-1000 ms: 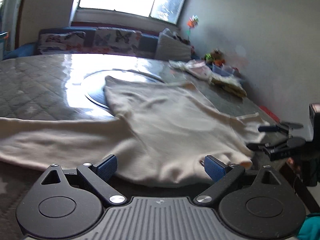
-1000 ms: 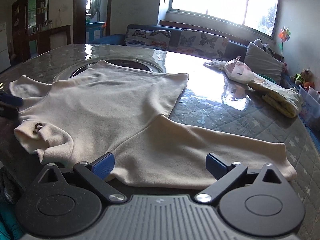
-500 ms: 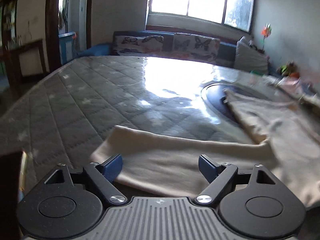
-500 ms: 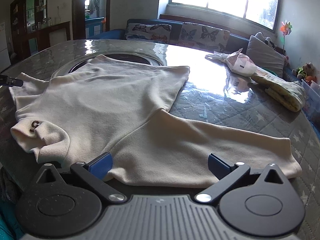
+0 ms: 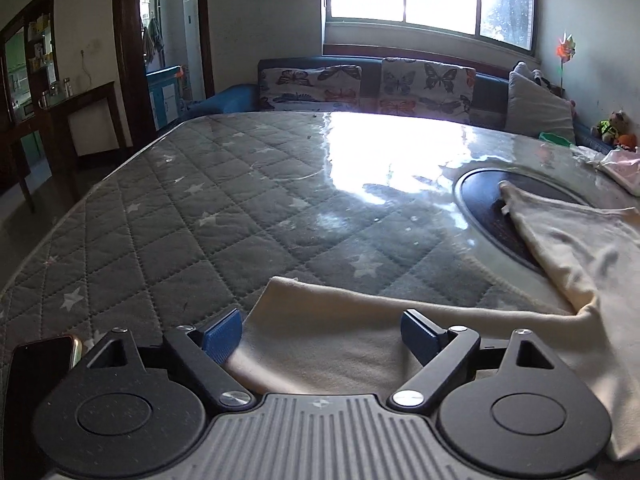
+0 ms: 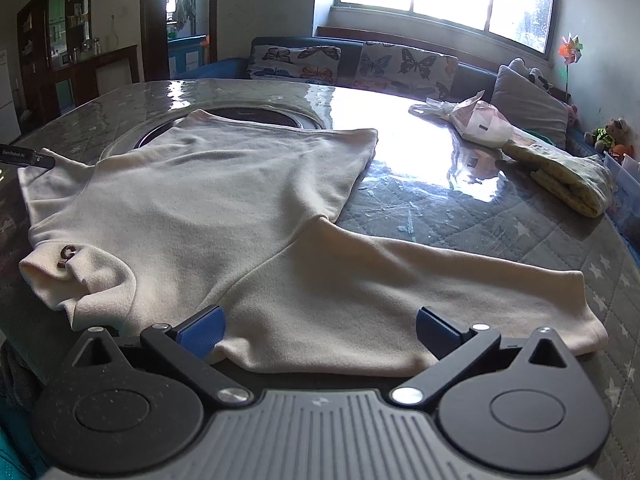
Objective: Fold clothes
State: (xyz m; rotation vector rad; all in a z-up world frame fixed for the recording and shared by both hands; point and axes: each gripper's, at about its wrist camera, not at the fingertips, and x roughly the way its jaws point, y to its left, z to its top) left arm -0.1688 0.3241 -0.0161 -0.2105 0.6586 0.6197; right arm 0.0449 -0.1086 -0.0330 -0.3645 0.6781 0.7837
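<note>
One cream sweater (image 6: 224,208) lies before two spread-fingered grippers.

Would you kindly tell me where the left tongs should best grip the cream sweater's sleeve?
At the cuff end of the sleeve, coming from its near hem edge: it lies flat, fully extended, between the open left tongs, so one pinch there lets it fold across the body.

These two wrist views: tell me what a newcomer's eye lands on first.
The cream sweater spread flat on the quilted table, sleeves out to both sides. Next, the window glare on the glossy tabletop beyond it. The open left gripper and right gripper each face a sleeve.
</note>
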